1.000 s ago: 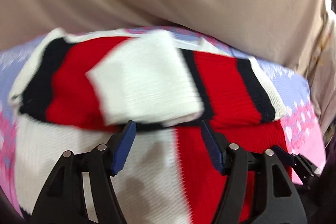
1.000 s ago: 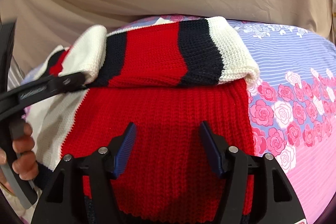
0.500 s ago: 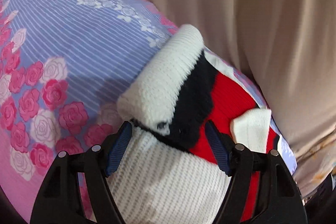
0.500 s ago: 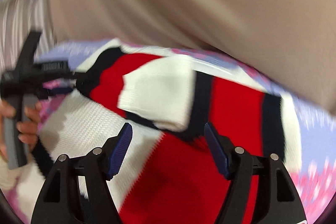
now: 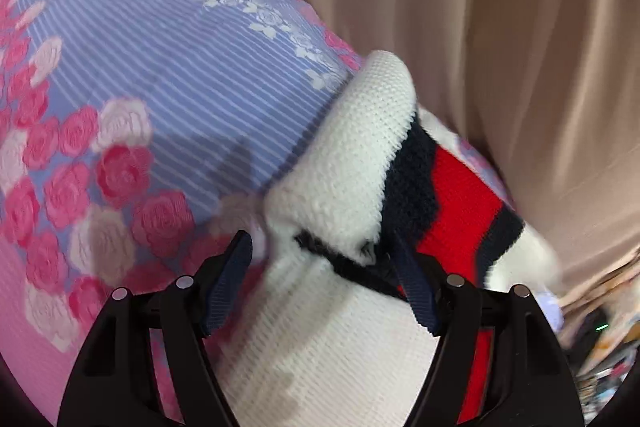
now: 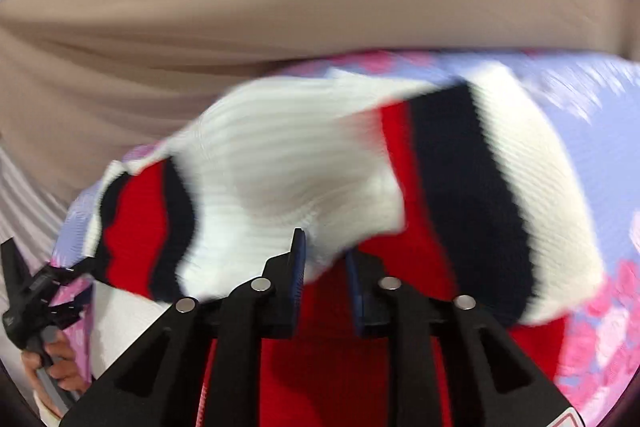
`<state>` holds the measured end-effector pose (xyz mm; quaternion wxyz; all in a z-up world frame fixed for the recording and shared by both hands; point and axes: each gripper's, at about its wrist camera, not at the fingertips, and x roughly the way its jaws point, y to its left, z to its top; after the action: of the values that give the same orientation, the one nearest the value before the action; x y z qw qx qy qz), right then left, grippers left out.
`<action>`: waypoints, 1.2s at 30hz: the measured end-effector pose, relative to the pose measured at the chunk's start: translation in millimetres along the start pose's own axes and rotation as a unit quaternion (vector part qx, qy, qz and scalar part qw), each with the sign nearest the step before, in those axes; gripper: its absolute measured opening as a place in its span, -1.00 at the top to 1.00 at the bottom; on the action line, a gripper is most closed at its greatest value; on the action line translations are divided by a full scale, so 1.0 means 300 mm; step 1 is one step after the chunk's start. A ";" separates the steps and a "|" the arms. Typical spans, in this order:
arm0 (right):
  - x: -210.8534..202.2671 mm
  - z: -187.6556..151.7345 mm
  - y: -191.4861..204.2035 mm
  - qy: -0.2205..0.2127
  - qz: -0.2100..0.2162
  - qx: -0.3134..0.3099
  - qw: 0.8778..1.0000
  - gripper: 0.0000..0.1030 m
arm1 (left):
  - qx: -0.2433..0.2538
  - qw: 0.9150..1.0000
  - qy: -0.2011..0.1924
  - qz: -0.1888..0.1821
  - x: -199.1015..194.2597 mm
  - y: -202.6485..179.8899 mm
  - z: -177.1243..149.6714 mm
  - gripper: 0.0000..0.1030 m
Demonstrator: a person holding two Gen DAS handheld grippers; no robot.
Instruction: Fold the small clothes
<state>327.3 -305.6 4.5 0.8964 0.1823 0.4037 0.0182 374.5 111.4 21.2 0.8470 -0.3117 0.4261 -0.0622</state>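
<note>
- Now the right gripper [image 6: 325, 259] pinches the white cuff [image 6: 280, 163] of the sweater [image 6: 472, 187].
- Left gripper [image 5: 322, 267], jaws wide, straddles its folded sleeve [image 5: 360, 163].
- Sweater lies on the floral sheet [image 5: 140, 75].

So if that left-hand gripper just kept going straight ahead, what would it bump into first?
Most likely the folded white cuff of the red, white and navy knitted sweater, which lies just ahead between the open fingers of the left gripper. Depth is hard to judge in this view.

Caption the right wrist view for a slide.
Right tool pinching the white sleeve cuff of a red, white and navy knitted sweater over the floral bedsheet.
</note>
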 end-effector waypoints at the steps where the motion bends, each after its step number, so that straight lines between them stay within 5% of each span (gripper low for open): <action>1: -0.009 -0.008 -0.008 -0.001 0.000 -0.003 1.000 0.44 | -0.006 1.000 0.007 -0.014 -0.009 -0.007 -0.008 -0.34; 2: -0.018 -0.013 -0.009 -0.004 0.006 -0.007 1.000 0.34 | -0.010 1.000 0.010 -0.022 -0.016 -0.020 -0.015 -0.34; 4: -0.027 -0.010 0.002 -0.014 0.010 -0.020 1.000 -0.17 | -0.010 0.999 0.012 -0.032 -0.027 -0.053 -0.025 -0.37; 9: 0.056 0.038 0.015 0.001 0.016 -0.007 1.000 -0.24 | -0.035 0.999 0.011 -0.012 0.020 -0.064 0.001 -0.44; 11: 0.088 0.056 0.022 0.002 0.000 0.003 1.000 0.06 | -0.056 0.998 0.012 -0.003 0.045 -0.041 0.021 -0.40; 12: 0.090 0.071 0.038 -0.004 -0.013 -0.005 1.000 0.26 | -0.061 0.998 0.012 -0.002 0.048 -0.032 0.031 -0.24; 13: 0.084 0.090 0.060 -0.006 -0.006 -0.014 1.000 0.78 | -0.061 0.998 0.013 0.001 0.050 -0.035 0.040 -0.13; 14: 0.068 0.107 0.078 -0.011 0.003 -0.016 1.000 0.86 | -0.057 0.998 0.013 0.007 0.048 -0.044 0.050 0.15; 15: 0.012 0.135 0.105 -0.038 0.013 -0.020 0.999 0.87 | -0.051 0.999 0.012 0.003 0.040 -0.058 0.066 0.41; 19: -0.258 0.195 0.178 -0.152 0.106 -0.052 0.981 0.87 | -0.046 0.998 -0.008 -0.032 -0.056 -0.124 0.116 0.43; 21: -0.311 0.199 0.153 -0.179 0.113 -0.052 0.976 0.87 | -0.042 0.998 -0.035 -0.020 -0.108 -0.142 0.112 0.08; 23: -0.212 0.182 0.092 -0.140 0.056 -0.049 0.987 0.87 | -0.027 0.999 -0.038 0.005 -0.143 -0.126 0.089 -0.20; 26: 0.065 0.113 -0.063 -0.014 -0.057 -0.013 0.998 0.87 | -0.025 0.999 -0.006 0.038 -0.089 -0.093 0.033 -0.20; 30: 0.039 0.093 -0.113 -0.036 -0.009 0.020 0.999 0.88 | -0.044 0.998 0.045 -0.010 -0.069 -0.058 -0.029 -0.19; 34: 0.017 0.121 -0.080 -0.031 -0.023 0.004 0.999 0.86 | -0.027 0.998 0.040 -0.038 -0.040 -0.138 -0.036 -0.20; 36: 0.017 0.136 -0.067 -0.030 -0.022 0.005 0.999 0.86 | -0.034 0.998 0.037 -0.023 0.002 -0.157 -0.011 -0.20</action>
<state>358.2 -336.3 18.8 0.9072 0.1784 0.3810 -0.0094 380.0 72.2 46.6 0.8180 -0.3476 0.4516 -0.0782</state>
